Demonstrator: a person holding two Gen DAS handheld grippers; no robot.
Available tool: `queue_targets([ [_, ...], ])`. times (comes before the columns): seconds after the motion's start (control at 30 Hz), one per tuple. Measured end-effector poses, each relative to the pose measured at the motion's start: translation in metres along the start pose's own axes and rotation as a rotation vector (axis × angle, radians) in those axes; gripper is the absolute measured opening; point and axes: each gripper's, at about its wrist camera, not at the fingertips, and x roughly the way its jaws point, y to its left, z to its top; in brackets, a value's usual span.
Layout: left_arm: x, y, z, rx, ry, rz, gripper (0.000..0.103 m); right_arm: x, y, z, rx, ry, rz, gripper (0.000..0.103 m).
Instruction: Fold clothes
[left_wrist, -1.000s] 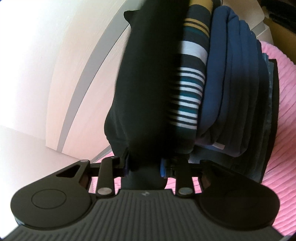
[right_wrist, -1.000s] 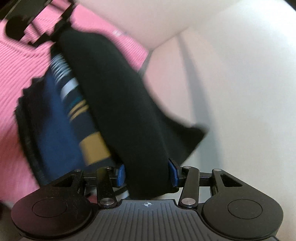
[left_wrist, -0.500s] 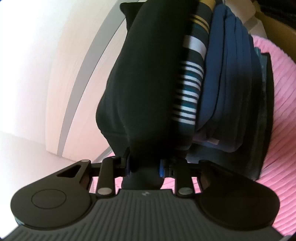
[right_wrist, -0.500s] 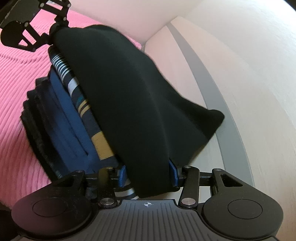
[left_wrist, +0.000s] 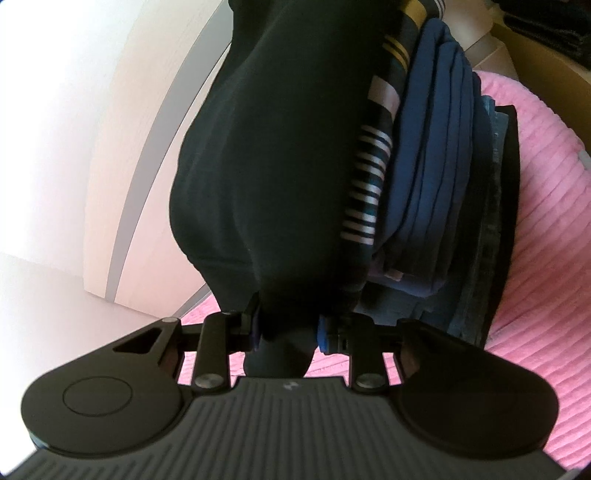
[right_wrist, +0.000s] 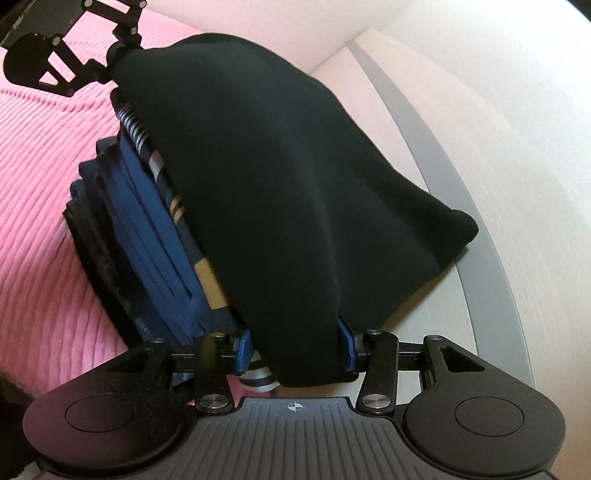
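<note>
Black garment (right_wrist: 288, 206): folded, lying on top of a stack of folded clothes (right_wrist: 147, 236) on the pink ribbed bedcover (right_wrist: 33, 184). Left gripper (left_wrist: 286, 328): jaws clamped on 1 end of the garment. Right gripper (right_wrist: 295, 350): jaws clamped on the opposite end.
</note>
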Motion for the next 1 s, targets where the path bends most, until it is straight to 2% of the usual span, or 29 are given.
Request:
queue_targets([
  [0.1, 0.008, 0.018, 0.004, -0.011, 0.001, -0.005, 0.025, 0.004, -0.006, 0.009, 0.001, 0.001, -0.004, 0.046],
  [0.17, 0.006, 0.031, 0.006, -0.039, 0.002, -0.023, 0.030, 0.006, -0.007, 0.013, 0.002, 0.003, -0.006, 0.046],
  [0.27, -0.004, 0.055, 0.005, -0.111, -0.010, -0.076, 0.037, 0.006, -0.008, 0.012, 0.007, 0.006, -0.006, 0.046],
  [0.33, -0.014, 0.070, 0.002, -0.167, -0.024, -0.121, 0.037, 0.006, -0.007, 0.012, 0.008, 0.007, -0.008, 0.046],
  [0.4, -0.028, 0.086, -0.004, -0.230, -0.065, -0.180, 0.037, 0.007, -0.006, 0.012, 0.006, 0.006, -0.010, 0.046],
  [0.47, -0.047, 0.105, -0.009, -0.286, -0.138, -0.217, 0.037, 0.001, -0.002, 0.006, 0.008, 0.006, -0.014, 0.046],
  [0.57, -0.065, 0.121, 0.001, -0.368, -0.242, -0.229, 0.037, 0.002, 0.003, 0.001, 0.014, 0.004, -0.024, 0.046],
  [0.7, -0.047, 0.144, 0.021, -0.472, -0.288, -0.263, 0.037, 0.001, 0.007, 0.000, 0.027, 0.004, -0.043, 0.046],
  [0.77, -0.022, 0.145, 0.041, -0.498, -0.253, -0.323, 0.037, 0.001, 0.008, -0.001, 0.029, 0.002, -0.047, 0.048],
  [0.87, 0.010, 0.140, 0.065, -0.469, -0.123, -0.409, 0.035, 0.000, 0.009, 0.000, 0.018, -0.006, -0.049, 0.048],
  [0.93, 0.017, 0.136, 0.068, -0.459, -0.083, -0.424, 0.033, -0.002, 0.009, 0.001, 0.006, -0.013, -0.049, 0.051],
  [1.0, 0.016, 0.136, 0.069, -0.479, -0.070, -0.430, 0.032, -0.007, 0.007, 0.002, 0.003, -0.019, -0.044, 0.060],
])
